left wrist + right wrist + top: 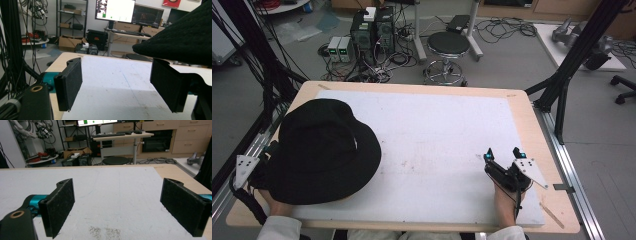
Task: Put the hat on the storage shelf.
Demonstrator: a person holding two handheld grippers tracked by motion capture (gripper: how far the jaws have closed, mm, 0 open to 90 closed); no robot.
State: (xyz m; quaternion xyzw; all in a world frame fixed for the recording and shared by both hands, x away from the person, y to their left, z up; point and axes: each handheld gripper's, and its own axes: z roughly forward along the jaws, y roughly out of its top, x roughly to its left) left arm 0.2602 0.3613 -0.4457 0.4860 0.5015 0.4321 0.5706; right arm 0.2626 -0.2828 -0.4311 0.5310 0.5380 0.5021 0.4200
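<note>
Your left gripper [120,87] has its jaws spread wide, gripping nothing, at the tabletop's [527,107] left front edge, with the black hat's [319,150] brim overhanging its right jaw. The hat covers the left front part of the white mat [437,135]. Your right gripper [503,154], also spread wide, rests near the right front corner, well apart from the hat, with bare mat between.

No text, label, brand or number can be read anywhere. The lit monitors [115,10] far behind the bench [110,75] show windows, and a red poster [171,3] hangs on the wall, but their writing is too small and blurred.
</note>
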